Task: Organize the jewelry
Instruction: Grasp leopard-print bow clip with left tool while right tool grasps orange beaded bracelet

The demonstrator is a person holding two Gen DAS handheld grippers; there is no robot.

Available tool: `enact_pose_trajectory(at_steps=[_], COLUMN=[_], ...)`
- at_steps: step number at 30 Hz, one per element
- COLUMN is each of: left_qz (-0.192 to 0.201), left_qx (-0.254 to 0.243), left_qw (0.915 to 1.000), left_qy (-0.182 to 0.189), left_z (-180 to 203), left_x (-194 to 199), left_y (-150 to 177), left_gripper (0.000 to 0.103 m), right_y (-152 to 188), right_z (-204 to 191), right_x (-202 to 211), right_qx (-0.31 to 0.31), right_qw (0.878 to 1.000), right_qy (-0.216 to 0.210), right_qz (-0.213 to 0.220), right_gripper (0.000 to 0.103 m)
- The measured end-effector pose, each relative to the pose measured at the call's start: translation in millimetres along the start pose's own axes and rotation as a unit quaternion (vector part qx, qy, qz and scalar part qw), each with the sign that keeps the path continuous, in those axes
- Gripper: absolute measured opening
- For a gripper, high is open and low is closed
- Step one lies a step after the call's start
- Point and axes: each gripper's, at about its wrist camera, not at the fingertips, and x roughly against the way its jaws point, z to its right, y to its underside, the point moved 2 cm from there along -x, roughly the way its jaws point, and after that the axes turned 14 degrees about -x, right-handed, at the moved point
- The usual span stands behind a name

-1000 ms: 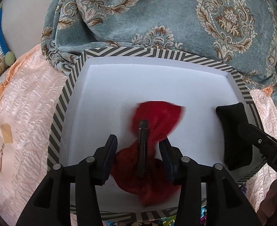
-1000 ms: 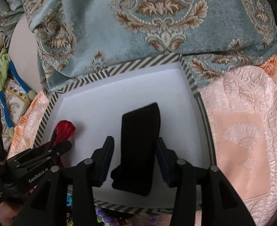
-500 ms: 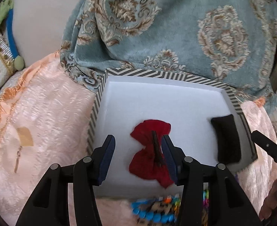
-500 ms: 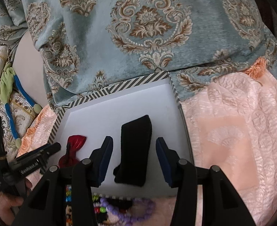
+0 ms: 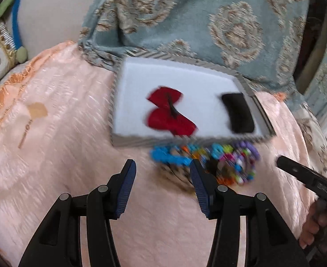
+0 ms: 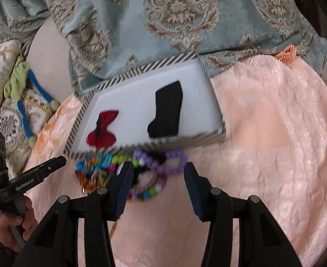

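A striped-rim box with a white floor lies on the peach cloth. Inside it rest a red bow clip at the left and a black pouch at the right. A blurred heap of coloured bead bracelets lies just in front of the box. My left gripper stands open and empty over the cloth, near the heap's left side. My right gripper is open and empty too, just in front of the purple beads.
A blue-grey patterned cushion rises behind the box. At the far left lie a green and blue fabric piece and an embroidered pillow. Peach cloth spreads to the right. A person's hand grips the left tool.
Both grippers have drawn back out of the box, leaving the red bow and the black pouch on its floor. The bead heap has come into view in front of the box.
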Motion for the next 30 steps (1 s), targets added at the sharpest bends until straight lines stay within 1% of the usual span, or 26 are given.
enact_pose_trajectory(at_steps=[3, 5, 7, 9, 11, 13, 16, 18, 19, 20, 21, 23, 25, 28, 30], left_qz=[-0.012, -0.025, -0.037, -0.047, -0.048, -0.049, -0.052, -0.051, -0.049, -0.047, -0.043, -0.037, -0.027, 0.007, 0.020], left_qx=[-0.028, -0.038, -0.040, -0.041, -0.032, -0.025, -0.032, -0.034, -0.031, -0.032, -0.038, -0.044, -0.039, -0.037, -0.034], left_qw=[0.9995, 0.9990, 0.9985, 0.9980, 0.9983, 0.9985, 0.9981, 0.9981, 0.9979, 0.9980, 0.9982, 0.9982, 0.9986, 0.9989, 0.9988], left_qy=[0.009, 0.003, 0.008, 0.002, -0.003, 0.003, 0.005, 0.014, 0.028, 0.026, 0.018, 0.017, 0.023, 0.029, 0.029], left_z=[20, 28, 31, 33, 31, 31, 38, 42, 44, 45, 46, 47, 45, 38, 33], left_x=[-7, -14, -22, -29, -35, -41, -48, -50, -49, -47, -43, -34, -22, 4, 14], left_y=[5, 8, 10, 11, 11, 10, 9, 9, 9, 8, 8, 7, 4, -4, -8], left_gripper=[0.034, 0.034, 0.034, 0.034, 0.034, 0.034, 0.033, 0.020, 0.008, 0.003, 0.000, 0.000, 0.000, 0.000, 0.000], right_y=[6, 7, 6, 5, 4, 3, 1, 2, 2, 3, 4, 8, 10, 9, 8], right_z=[4, 5, 5, 4, 5, 6, 6, 7, 8, 9, 9, 10, 9, 6, 5], right_x=[-11, -16, -18, -19, -19, -19, -19, -21, -22, -24, -26, -33, -36, -39, -41], right_qx=[-0.007, -0.014, -0.017, -0.015, -0.018, -0.022, -0.024, -0.022, -0.022, -0.021, -0.019, -0.012, 0.001, 0.015, 0.019], right_qw=[1.000, 0.999, 0.999, 0.999, 0.999, 0.999, 0.999, 0.999, 0.999, 0.998, 0.998, 0.997, 0.997, 0.998, 0.997], right_qy=[0.016, 0.015, 0.013, 0.015, 0.016, 0.015, 0.016, 0.020, 0.023, 0.023, 0.022, 0.026, 0.031, 0.033, 0.030], right_qz=[-0.020, -0.027, -0.030, -0.030, -0.029, -0.028, -0.029, -0.034, -0.038, -0.046, -0.053, -0.067, -0.067, -0.060, -0.063], right_gripper=[0.049, 0.049, 0.049, 0.049, 0.049, 0.049, 0.049, 0.049, 0.049, 0.049, 0.049, 0.049, 0.049, 0.049, 0.049])
